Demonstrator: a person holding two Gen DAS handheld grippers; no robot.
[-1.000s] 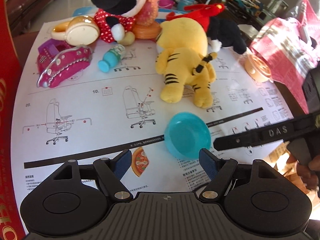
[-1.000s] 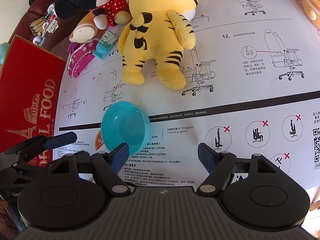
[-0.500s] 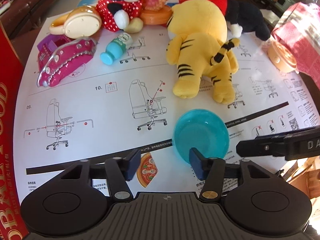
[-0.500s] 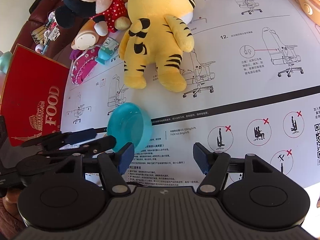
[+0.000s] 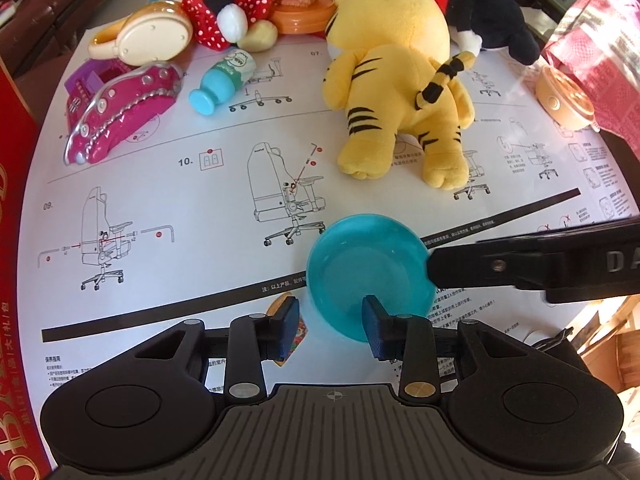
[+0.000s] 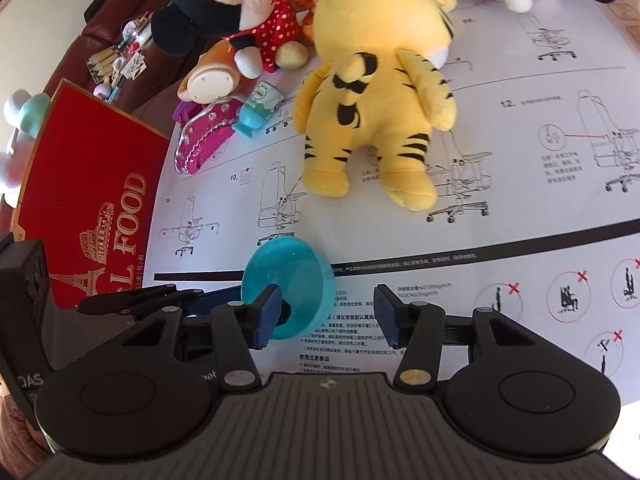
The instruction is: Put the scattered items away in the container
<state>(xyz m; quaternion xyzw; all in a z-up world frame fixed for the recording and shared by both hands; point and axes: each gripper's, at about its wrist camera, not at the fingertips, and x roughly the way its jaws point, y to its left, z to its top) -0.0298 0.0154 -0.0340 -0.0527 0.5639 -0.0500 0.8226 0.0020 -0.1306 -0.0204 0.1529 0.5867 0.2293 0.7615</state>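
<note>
Red box (image 6: pixel 92 200): flat, glossy cardboard far left of both claws, cut off by the frame. It has gold tower and arena drawings, and "FOOD" reads clearly.
Pink shoe (image 5: pixel 120 116): shiny hard plastic toy slipper with clear studs, well beyond the left claw and to its left.
Cream toy (image 5: pixel 152 36): smooth rounded plastic just behind the shoe. What it is cannot be made out.
Small bottle (image 5: pixel 224 80): toy plastic bottle with a blue cap, lying on its side ahead of the left claw. Its label is too small to read.
Paper sheet (image 5: pixel 180 240): white printed chair-assembly instructions under everything. "09.", "10." and "12." are legible; the fine print is not.
Left gripper (image 5: pixel 331 330): ribbed black body with blue pads. Its jaws are closing but still apart, with the bowl's near wall between them, the right pad inside and the left pad outside.
Turquoise plastic bowl (image 5: pixel 360 264): round, translucent and smooth, tipped up on the sheet directly at both claws' tips.
Right gripper (image 6: pixel 327 316): its jaws are closing and not yet pinching. The bowl's edge lies between them, partly hidden by the left pad. One finger, marked "DA", meets the bowl's right rim in the left view.
Yellow plush tiger (image 5: pixel 400 92): soft and black-striped, back turned, well ahead of both claws.
Peach round case (image 5: pixel 564 96): smooth plastic, far right of the left claw.
</note>
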